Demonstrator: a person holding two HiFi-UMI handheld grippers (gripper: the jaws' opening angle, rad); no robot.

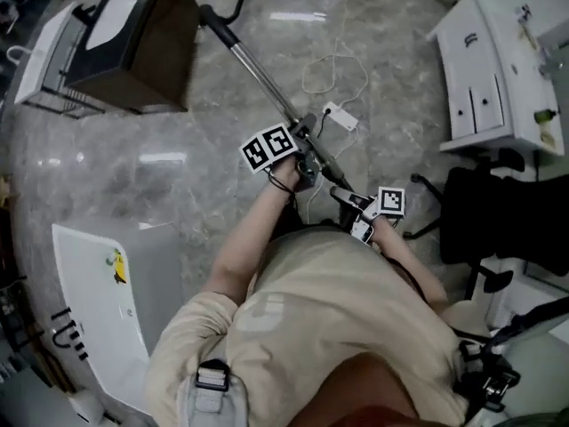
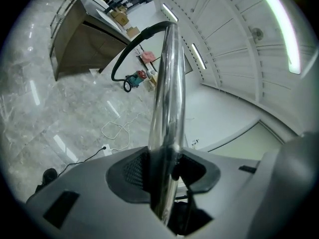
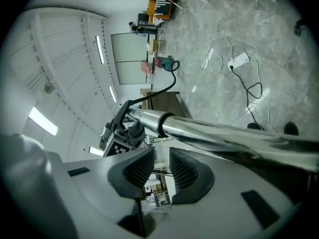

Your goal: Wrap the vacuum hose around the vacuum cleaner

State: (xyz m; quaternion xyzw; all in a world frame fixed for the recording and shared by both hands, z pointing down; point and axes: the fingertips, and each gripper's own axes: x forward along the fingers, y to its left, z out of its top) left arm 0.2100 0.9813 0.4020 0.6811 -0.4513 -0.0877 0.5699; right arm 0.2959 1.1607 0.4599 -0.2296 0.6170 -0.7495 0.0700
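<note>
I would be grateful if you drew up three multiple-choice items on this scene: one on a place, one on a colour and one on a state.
1. Where does the white power strip lie?
A. on the white desk
B. on the grey marble floor
C. on the brown cabinet

2. What colour is the curved hose at the far end of the shiny metal tube?
A. red
B. white
C. black

3. How do the left gripper jaws stand?
A. shut on the tube
B. wide apart, empty
C. shut on the hose

Answers:
1 B, the strip rests on bare floor.
2 C, the left gripper view shows a black arc.
3 A, both pads press the tube.
</note>
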